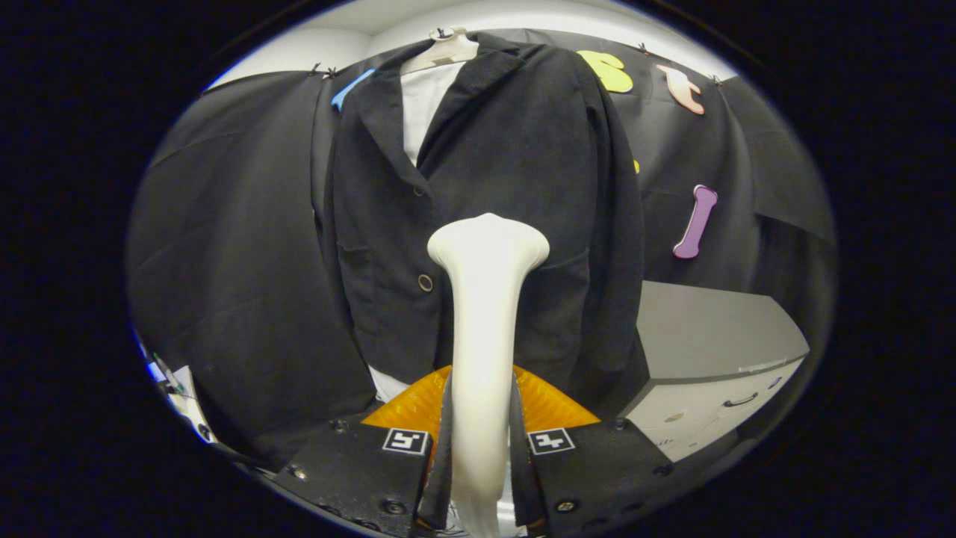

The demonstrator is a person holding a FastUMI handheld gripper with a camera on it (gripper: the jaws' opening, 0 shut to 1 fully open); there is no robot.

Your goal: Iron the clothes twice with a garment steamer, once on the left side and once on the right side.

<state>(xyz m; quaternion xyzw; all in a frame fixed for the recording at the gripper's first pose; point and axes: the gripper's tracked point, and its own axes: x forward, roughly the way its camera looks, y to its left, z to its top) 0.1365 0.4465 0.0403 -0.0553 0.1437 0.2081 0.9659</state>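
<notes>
The hand-held gripper (482, 441) is closed on the garment steamer (485, 299), both fingers pressing the sides of its white handle, so the steamer stands up straight ahead of the fingers with its long axis running forward and up along them. Its flared head sits beyond the fingertips, against or just in front of the black jacket (478, 187); contact cannot be told from this view. The jacket hangs on a white hanger (442, 49) straight ahead of the gripper, its long axis vertical, with a white shirt (423, 104) showing at the open collar. The steamer head lies at about mid-height on the jacket's front, just to the right of the lower button (425, 282) and the front closure line. Key relation: jacket dead ahead, head near the centre seam, so a pass likely needs a sideways shift onto one panel, then travel along the vertical axis. A grey cabinet (709, 351) sits off to the right, beyond the fingers.
</notes>
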